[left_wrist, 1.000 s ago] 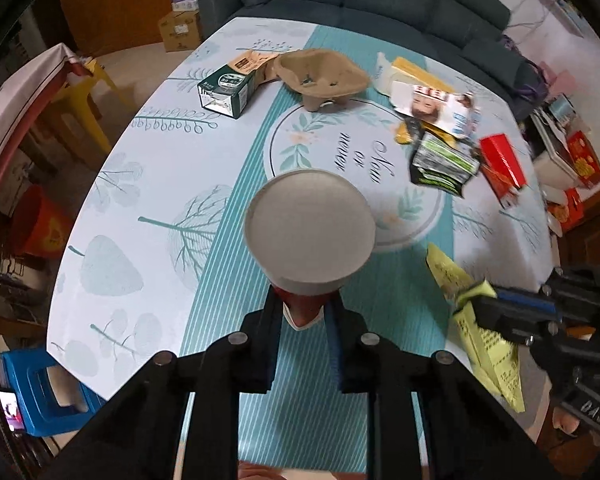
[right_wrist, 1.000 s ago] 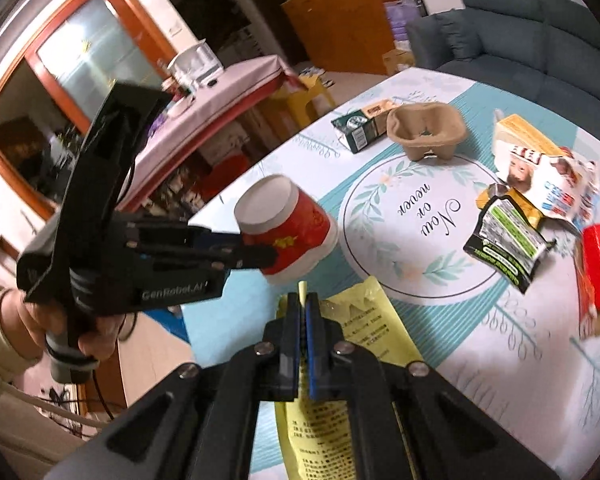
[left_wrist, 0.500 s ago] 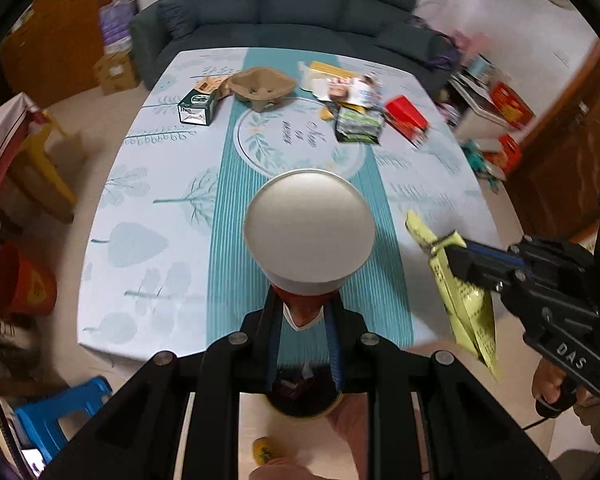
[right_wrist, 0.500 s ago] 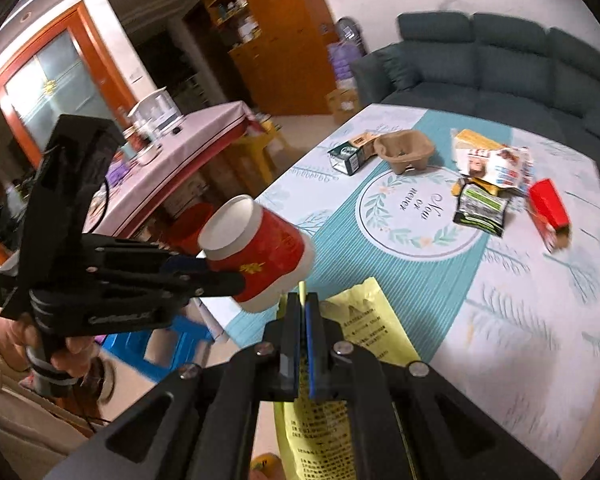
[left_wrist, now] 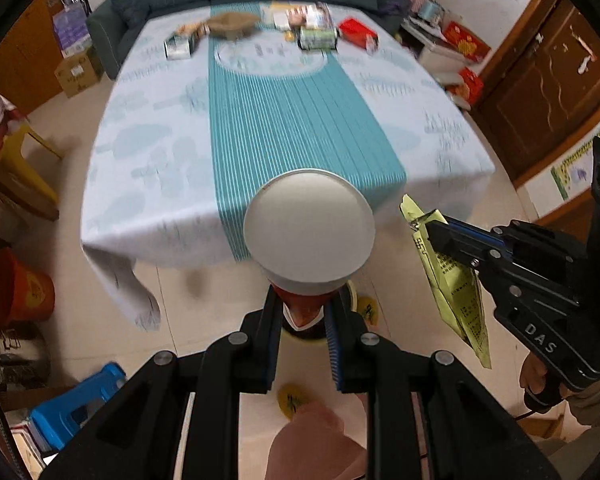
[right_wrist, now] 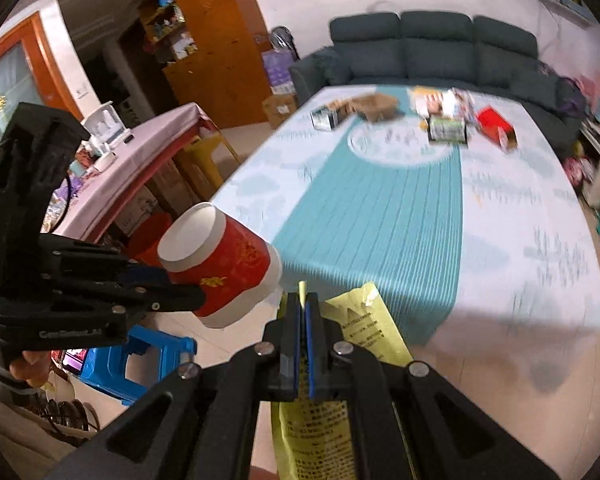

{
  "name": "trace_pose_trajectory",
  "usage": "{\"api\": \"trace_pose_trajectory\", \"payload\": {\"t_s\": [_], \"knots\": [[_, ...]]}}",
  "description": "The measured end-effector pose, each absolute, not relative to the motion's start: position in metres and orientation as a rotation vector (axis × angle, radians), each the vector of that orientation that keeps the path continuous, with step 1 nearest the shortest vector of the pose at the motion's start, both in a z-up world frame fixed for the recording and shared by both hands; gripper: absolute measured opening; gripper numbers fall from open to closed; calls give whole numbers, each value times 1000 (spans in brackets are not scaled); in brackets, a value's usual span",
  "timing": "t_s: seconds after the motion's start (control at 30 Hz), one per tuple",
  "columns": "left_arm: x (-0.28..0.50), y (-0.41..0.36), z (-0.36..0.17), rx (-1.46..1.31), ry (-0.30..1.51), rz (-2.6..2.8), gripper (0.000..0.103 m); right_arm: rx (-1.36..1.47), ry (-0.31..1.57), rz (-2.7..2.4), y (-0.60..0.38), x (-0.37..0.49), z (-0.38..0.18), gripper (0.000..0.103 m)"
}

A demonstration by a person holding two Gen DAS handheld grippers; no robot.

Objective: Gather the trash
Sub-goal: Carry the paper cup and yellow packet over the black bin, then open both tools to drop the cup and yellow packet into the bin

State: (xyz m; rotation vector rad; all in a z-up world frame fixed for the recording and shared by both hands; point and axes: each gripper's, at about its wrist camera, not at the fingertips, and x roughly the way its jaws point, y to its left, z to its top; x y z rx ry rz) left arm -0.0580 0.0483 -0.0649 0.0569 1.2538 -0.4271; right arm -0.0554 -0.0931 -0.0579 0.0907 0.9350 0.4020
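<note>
My left gripper (left_wrist: 302,308) is shut on a red and white paper cup (left_wrist: 309,232), held bottom-forward over the floor, off the table's near edge. The cup also shows in the right wrist view (right_wrist: 220,268), with the left gripper (right_wrist: 196,298) beside it. My right gripper (right_wrist: 302,300) is shut on a yellow printed paper wrapper (right_wrist: 364,320), which hangs down from it. The wrapper (left_wrist: 456,284) and right gripper (left_wrist: 432,226) show to the right in the left wrist view. Several trash items lie at the table's far end: a brown cup carrier (left_wrist: 232,24), a small green carton (left_wrist: 178,46), a red box (left_wrist: 358,32).
The table (left_wrist: 148,152) has a white and teal cloth hanging over its near edge. A dark sofa (right_wrist: 432,44) stands behind it. A blue stool (right_wrist: 140,360), a red bucket (left_wrist: 20,288) and a yellow chair (right_wrist: 204,156) stand on the floor to the left. Yellow scraps (left_wrist: 294,398) lie on the floor below.
Both grippers have pulled back from the table with the cup and the wrapper still held. They now hang over the floor past the table's near edge.
</note>
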Motion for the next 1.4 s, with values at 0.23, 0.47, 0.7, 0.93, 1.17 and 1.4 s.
{"api": "trace_pose_trajectory", "payload": {"t_s": [0.23,0.47,0.7,0.93,1.17,1.4], "knots": [[-84,34,-133,43,1387,-434,18,86,1025,311,-92,-86,-112,2],[-80,10,-252,25,1486,-377,18,40,1070,282,-102,-85,-219,2],[-57,-19,-387,18,1517,-293,19,54,1086,260,-126,-64,-348,2],[-43,-40,-479,-6,1542,-277,19,134,1062,236,-153,-42,-441,2],[-37,-57,-519,15,1528,-253,21,166,1032,218,-167,-24,-489,6],[-27,-48,-525,46,1508,-211,46,151,1062,227,-159,-20,-502,12]]}}
